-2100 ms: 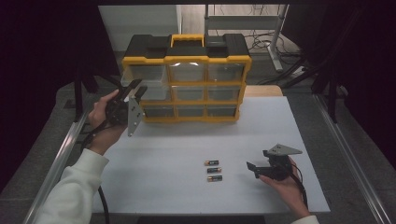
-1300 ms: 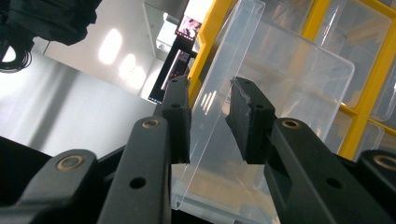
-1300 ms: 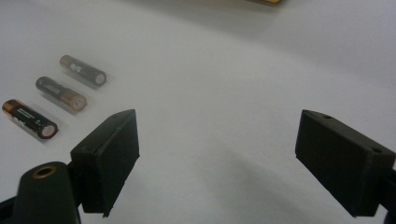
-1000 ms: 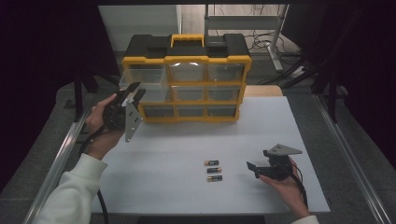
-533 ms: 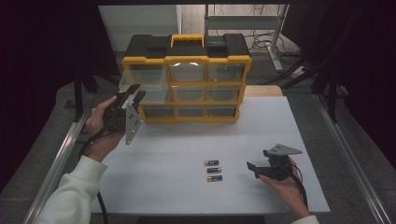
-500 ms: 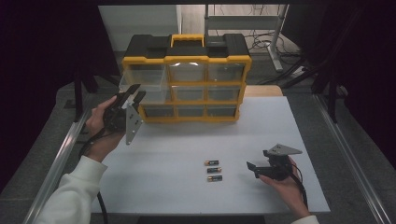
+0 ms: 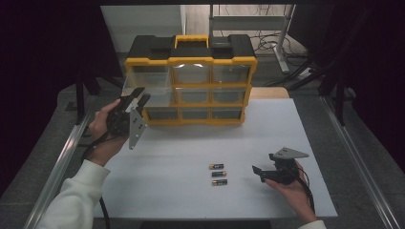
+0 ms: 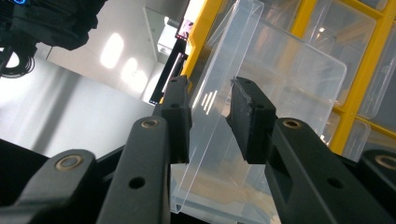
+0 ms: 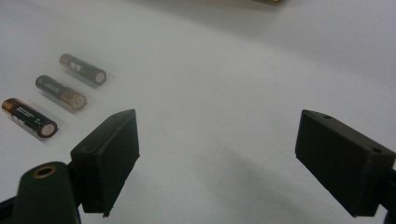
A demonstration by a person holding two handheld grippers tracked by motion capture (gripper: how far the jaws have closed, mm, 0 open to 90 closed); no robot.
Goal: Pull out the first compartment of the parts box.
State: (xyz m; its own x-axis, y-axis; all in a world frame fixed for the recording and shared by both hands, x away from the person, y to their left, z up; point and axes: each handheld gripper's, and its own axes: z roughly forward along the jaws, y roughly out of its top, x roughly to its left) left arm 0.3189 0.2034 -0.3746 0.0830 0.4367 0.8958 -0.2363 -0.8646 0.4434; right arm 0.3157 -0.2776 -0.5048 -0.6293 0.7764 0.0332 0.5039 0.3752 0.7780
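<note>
Three batteries lie on the white table amid dark surroundings.

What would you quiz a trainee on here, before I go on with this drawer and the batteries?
1. How many batteries lie on the table?
2. True or false: the right tool holds a battery.
3. What stands between the jaws of the left tool? A: a battery. B: the front wall of a clear drawer. C: a cable.

Key: 1: three. 2: false; its jaws are wide apart with nothing between them. 3: B.
</note>
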